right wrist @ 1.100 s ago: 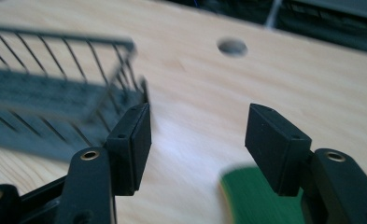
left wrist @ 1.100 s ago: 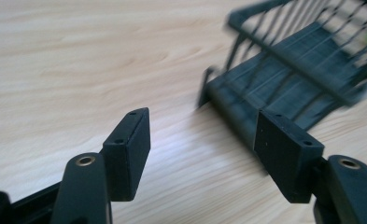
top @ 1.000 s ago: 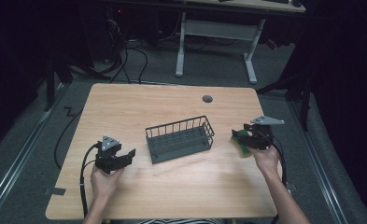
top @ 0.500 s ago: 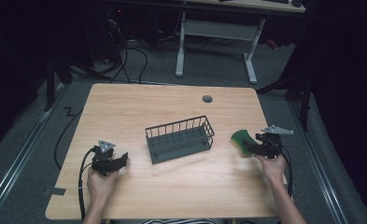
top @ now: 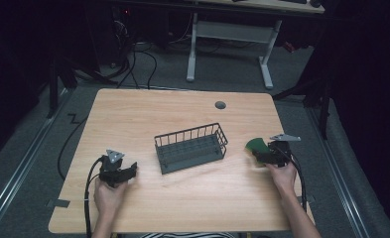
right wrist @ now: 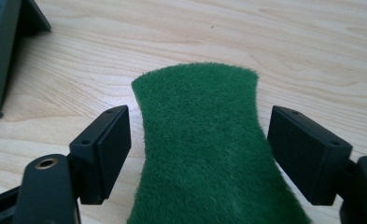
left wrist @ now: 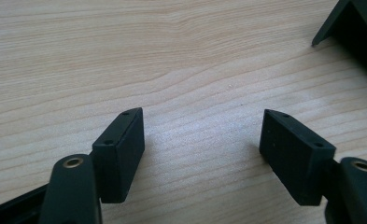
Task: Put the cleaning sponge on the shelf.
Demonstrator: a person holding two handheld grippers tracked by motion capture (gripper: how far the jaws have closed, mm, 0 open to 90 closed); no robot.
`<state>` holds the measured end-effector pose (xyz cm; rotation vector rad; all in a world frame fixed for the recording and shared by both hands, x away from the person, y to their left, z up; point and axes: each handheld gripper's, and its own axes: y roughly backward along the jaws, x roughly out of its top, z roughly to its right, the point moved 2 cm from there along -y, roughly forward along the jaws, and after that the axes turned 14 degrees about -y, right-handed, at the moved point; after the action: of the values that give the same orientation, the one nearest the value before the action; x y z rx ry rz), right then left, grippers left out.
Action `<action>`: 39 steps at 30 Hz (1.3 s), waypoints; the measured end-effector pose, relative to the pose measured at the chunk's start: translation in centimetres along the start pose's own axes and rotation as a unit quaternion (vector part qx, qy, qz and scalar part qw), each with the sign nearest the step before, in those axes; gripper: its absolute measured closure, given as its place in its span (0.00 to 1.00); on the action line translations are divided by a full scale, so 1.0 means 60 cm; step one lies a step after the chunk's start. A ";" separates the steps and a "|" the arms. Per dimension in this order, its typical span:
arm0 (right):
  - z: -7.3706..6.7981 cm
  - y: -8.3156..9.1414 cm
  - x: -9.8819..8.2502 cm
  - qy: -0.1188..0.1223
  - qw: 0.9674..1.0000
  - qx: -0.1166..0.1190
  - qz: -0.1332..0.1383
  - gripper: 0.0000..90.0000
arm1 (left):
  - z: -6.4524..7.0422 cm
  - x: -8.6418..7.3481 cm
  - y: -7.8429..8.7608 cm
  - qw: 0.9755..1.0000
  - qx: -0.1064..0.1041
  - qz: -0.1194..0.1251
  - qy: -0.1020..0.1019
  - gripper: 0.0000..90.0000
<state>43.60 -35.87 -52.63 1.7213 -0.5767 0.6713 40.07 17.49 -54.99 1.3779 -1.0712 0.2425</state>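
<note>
High view showed the left gripper (top: 125, 171) low on the pale wooden table (top: 182, 114), left of the dark wire basket (top: 191, 147), and the right gripper (top: 263, 154) at the green felt scouring pad (top: 256, 145) right of it; left gripper view had jaws spread wide, just opened further, bare wood between them; right gripper view had jaws just opened too, the pad (right wrist: 209, 149) lying between them on the table, neither pressing it.
</note>
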 end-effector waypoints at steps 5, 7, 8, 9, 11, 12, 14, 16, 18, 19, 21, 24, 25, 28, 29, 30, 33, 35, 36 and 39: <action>-0.001 -0.009 0.002 0.010 1.000 -0.011 -0.018 0.27 | 0.000 0.000 0.000 1.000 0.000 0.000 0.000 0.34; 0.001 -0.009 0.001 0.016 1.000 -0.016 -0.021 0.30 | 0.000 0.000 0.000 1.000 -0.001 0.000 0.000 0.34; 0.003 -0.008 0.002 0.016 1.000 -0.014 -0.023 0.30 | 0.000 0.000 0.000 1.000 -0.001 0.000 -0.001 0.34; 0.003 -0.007 0.002 0.015 0.999 -0.013 -0.026 0.31 | 0.000 0.000 0.000 1.000 -0.001 0.000 -0.001 0.34; 0.002 -0.007 0.005 0.025 0.999 -0.016 -0.037 0.32 | 0.000 0.000 0.000 1.000 -0.001 -0.001 -0.002 0.34; 0.001 -0.007 0.006 0.031 0.998 -0.020 -0.046 0.32 | 0.000 0.000 0.000 1.000 -0.001 0.000 -0.002 0.34; 0.000 -0.007 0.011 0.038 0.997 -0.024 -0.062 0.33 | 0.000 0.000 0.000 1.000 -0.001 -0.001 -0.002 0.34; -0.001 -0.008 0.014 0.039 0.996 -0.025 -0.075 0.33 | 0.000 0.000 0.000 1.000 -0.001 0.000 -0.002 0.34; -0.002 -0.009 0.018 0.039 0.995 -0.027 -0.087 0.33 | 0.000 0.000 0.000 1.000 -0.001 0.000 -0.002 0.34; -0.003 -0.010 0.020 0.041 0.994 -0.029 -0.094 0.33 | 0.000 0.000 0.000 1.000 -0.001 0.000 -0.002 0.34; -0.004 -0.011 0.022 0.044 0.993 -0.033 -0.102 0.33 | 0.000 0.000 0.000 1.000 -0.001 0.000 -0.002 0.34; -0.002 -0.012 0.023 0.038 0.993 -0.028 -0.106 0.33 | 0.000 0.000 0.000 1.000 -0.001 0.000 -0.002 0.34; -0.003 -0.012 0.024 0.037 0.993 -0.030 -0.109 0.33 | 0.000 0.000 0.000 1.000 -0.001 0.000 -0.002 0.34; -0.004 -0.013 0.027 0.040 0.992 -0.033 -0.117 0.34 | 0.000 0.000 0.000 1.000 -0.001 -0.001 -0.002 0.34; -0.005 -0.013 0.029 0.042 0.991 -0.036 -0.124 0.34 | 0.000 0.000 0.000 1.000 -0.001 -0.001 -0.002 0.34; -0.007 -0.014 0.031 0.044 0.990 -0.039 -0.131 0.34 | 0.000 0.000 0.000 1.000 -0.001 -0.001 -0.002 0.34; -0.007 -0.015 0.034 0.045 0.988 -0.040 -0.139 0.34 | 0.000 0.000 0.000 1.000 -0.001 0.000 -0.002 0.34; -0.007 -0.014 0.034 0.045 0.988 -0.039 -0.141 0.35 | 0.000 0.000 0.000 1.000 -0.001 -0.001 -0.002 0.34; -0.007 -0.014 0.034 0.047 0.988 -0.040 -0.141 0.35 | 0.000 0.000 0.000 1.000 -0.001 -0.001 -0.002 0.34; -0.009 -0.014 0.034 0.050 0.988 -0.041 -0.138 0.35 | 0.000 0.000 0.000 1.000 -0.001 -0.001 -0.002 0.34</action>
<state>45.54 -35.24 -51.69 1.6402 -0.2840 0.5253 40.04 17.49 -54.98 1.3776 -1.0733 0.2385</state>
